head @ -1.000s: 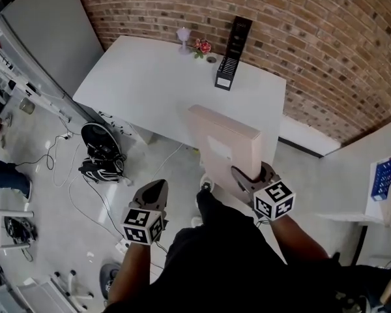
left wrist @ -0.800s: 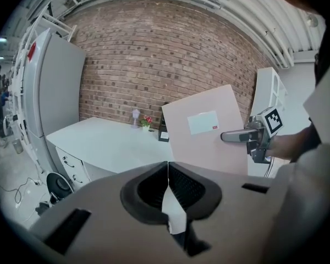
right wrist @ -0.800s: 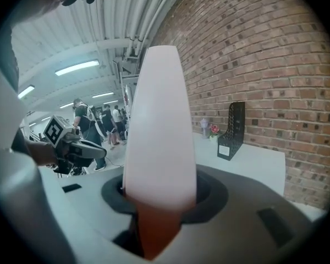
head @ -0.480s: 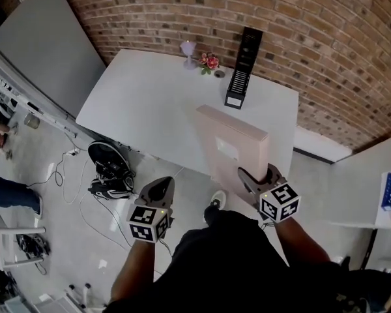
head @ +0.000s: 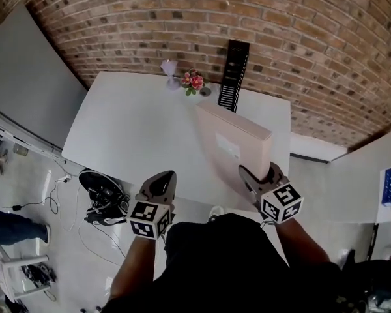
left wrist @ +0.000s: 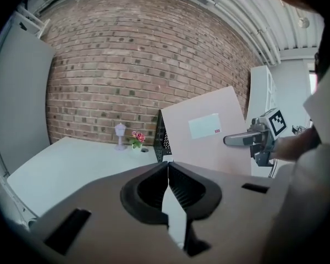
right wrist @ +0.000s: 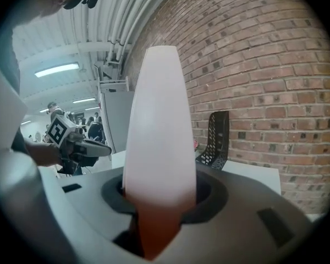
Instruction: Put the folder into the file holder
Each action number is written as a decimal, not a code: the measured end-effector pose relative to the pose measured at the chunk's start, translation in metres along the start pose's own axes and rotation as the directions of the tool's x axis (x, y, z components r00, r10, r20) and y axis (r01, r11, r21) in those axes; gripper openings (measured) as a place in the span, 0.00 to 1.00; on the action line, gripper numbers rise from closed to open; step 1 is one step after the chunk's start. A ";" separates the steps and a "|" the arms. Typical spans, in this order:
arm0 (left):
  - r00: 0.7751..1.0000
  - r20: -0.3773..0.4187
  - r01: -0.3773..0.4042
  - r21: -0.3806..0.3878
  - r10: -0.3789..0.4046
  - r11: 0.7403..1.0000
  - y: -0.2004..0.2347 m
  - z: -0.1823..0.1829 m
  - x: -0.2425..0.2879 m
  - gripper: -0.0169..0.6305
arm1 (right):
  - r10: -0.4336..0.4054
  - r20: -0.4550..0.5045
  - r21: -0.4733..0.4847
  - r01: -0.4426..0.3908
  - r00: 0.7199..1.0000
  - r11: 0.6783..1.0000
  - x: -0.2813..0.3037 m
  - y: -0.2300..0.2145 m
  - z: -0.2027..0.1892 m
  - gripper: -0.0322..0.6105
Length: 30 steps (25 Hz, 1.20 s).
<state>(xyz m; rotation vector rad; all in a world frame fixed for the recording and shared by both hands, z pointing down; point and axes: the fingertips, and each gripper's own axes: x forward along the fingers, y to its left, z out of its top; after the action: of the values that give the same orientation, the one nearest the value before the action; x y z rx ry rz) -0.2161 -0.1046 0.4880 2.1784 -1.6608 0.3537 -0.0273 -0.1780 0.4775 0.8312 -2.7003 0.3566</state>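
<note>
We hold the folder in the right tool. Its jaws stand apart only by the thickness of the folder and are clamped on its near lower end; in the right gripper view the pale board fills the gap between them. The left tool has its jaws together with nothing between them. It hangs about at the near edge of the worktop, to the left of the folder.

The folder stands upright over the near right part of the worktop (whether its bottom edge touches the surface we cannot tell), with its labelled face turned to the left.

The black mesh file holder stands at the far edge, by the brick wall, just right of the pink flowers. From the right tool it lies ahead, beyond the far end of the folder and well apart from it. Its long axis seems to run from us toward the wall, while the top edge of the folder lies slantwise, from far left to near right.

So we judge that the coming move is a forward carry by the right tool, which is the nearer one and has the load. It needs a small turn to bring the folder in line with the holder's opening. The left tool is free to steady the holder.
</note>
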 end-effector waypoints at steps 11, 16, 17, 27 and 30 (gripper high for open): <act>0.983 -0.067 0.172 0.046 -0.169 0.984 0.035 0.018 0.063 0.04 | -0.200 0.038 0.072 0.197 0.979 0.978 0.012 -0.039 0.028 0.31; 0.954 -0.094 0.295 0.130 -0.284 0.947 0.053 0.045 0.081 0.04 | -0.327 0.049 0.114 0.320 0.944 0.941 0.020 -0.040 0.038 0.31; 0.949 -0.098 0.312 0.144 -0.301 0.939 0.058 0.050 0.085 0.03 | -0.349 0.056 0.123 0.340 0.936 0.932 0.021 -0.038 0.041 0.31; 0.884 -0.197 0.458 0.184 -0.424 0.870 0.091 0.042 0.091 0.04 | -0.509 0.083 0.193 0.487 0.857 0.852 0.044 -0.021 0.055 0.31; 0.881 -0.198 0.463 0.184 -0.429 0.867 0.103 0.043 0.093 0.03 | -0.539 0.098 0.194 0.516 0.836 0.835 0.049 -0.023 0.064 0.31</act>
<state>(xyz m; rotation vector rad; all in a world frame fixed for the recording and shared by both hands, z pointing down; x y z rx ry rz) -0.2911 -0.2278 0.5030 2.5454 -1.0268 0.5775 -0.0656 -0.2415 0.4389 1.6615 -2.4423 0.3926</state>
